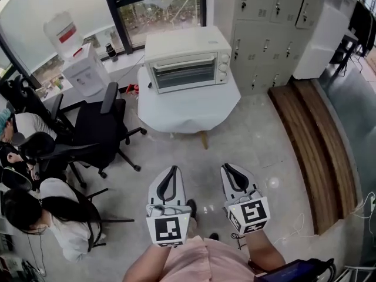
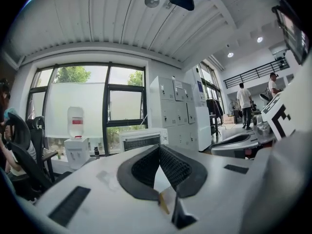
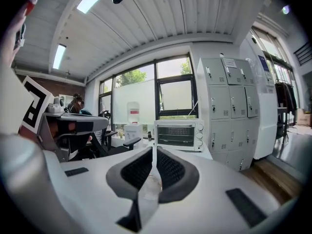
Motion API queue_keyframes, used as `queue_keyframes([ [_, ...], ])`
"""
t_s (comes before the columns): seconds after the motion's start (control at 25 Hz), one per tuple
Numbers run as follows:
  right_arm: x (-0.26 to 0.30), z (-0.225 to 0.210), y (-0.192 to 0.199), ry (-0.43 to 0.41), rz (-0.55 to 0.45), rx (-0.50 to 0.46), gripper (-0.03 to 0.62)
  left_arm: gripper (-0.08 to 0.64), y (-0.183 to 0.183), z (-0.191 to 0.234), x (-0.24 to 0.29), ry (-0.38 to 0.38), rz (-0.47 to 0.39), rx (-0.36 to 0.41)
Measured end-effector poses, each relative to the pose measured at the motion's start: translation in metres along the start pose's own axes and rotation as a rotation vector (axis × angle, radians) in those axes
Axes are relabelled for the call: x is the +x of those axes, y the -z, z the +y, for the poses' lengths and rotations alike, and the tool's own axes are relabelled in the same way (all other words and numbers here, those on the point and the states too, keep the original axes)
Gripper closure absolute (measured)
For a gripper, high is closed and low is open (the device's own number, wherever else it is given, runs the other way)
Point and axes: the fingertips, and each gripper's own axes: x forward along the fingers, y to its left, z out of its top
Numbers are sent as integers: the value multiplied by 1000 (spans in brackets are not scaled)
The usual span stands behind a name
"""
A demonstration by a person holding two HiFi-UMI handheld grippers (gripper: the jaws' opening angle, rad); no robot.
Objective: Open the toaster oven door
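Fingers (image 2: 141,168) pressed together on both grippers, one white toaster oven (image 1: 187,59) well ahead, door (image 1: 183,74) shut.
Left gripper (image 1: 171,170) and right gripper (image 1: 229,168) hang side by side above the pale glossy floor (image 1: 264,145), each pair of black ribbed fingers meeting tip to tip around nothing. One boxy oven with three knobs (image 1: 223,66) and a glass door sits on one round, white-draped desk (image 1: 188,113), between a water dispenser (image 1: 86,69), two black office chairs (image 1: 97,128) and grey metal lockers (image 1: 273,22) by the window (image 1: 158,10). Two people (image 1: 59,228) sit at the left edge.
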Motion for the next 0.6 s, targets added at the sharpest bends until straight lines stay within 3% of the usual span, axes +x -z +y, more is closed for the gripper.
queue_keyframes([
  [0.32,87,-25,-59,45,-46,-41,572,546,-31,61,85,28,-73,-14],
  [0.6,129,-40,-80,71,-77,-42,575,546,-31,84,130,63,-68,22],
])
